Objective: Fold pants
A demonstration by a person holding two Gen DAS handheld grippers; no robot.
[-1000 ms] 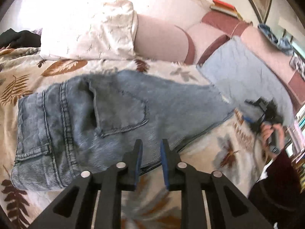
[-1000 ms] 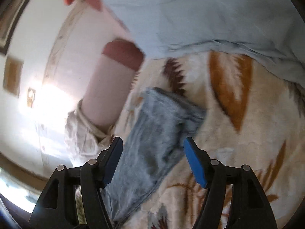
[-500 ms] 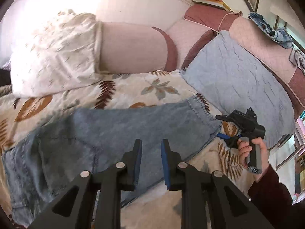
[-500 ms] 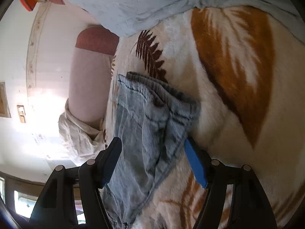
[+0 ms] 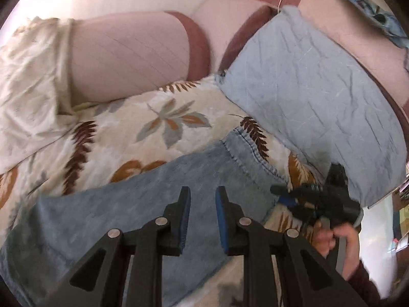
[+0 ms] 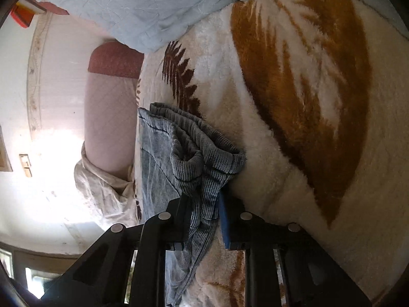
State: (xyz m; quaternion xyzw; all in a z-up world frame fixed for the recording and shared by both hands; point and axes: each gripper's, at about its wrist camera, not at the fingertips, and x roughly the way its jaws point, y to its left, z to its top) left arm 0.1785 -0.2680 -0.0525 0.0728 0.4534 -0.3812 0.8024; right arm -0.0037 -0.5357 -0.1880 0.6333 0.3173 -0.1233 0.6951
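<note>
The pants point(image 5: 143, 204), light blue denim, lie flat on the leaf-patterned blanket point(image 5: 143, 117) of the bed, leg hems near the blue pillow point(image 5: 319, 97). The right gripper point(image 6: 204, 212) has just been closing; its jaws are now clenched on the bunched hem of the pants. The left gripper point(image 5: 202, 215) hovers above the leg, jaws narrowly parted and grasping nothing.

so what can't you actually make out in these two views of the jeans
- Left wrist view: the jeans waist end is cut off by the left edge and blurred; the left gripper fingers hide the lower part.
- Left wrist view: the right gripper tips are blurred, so its hold is unclear there.
- Right wrist view: the right gripper, just closed on the hem, hides the cloth behind it.
</note>
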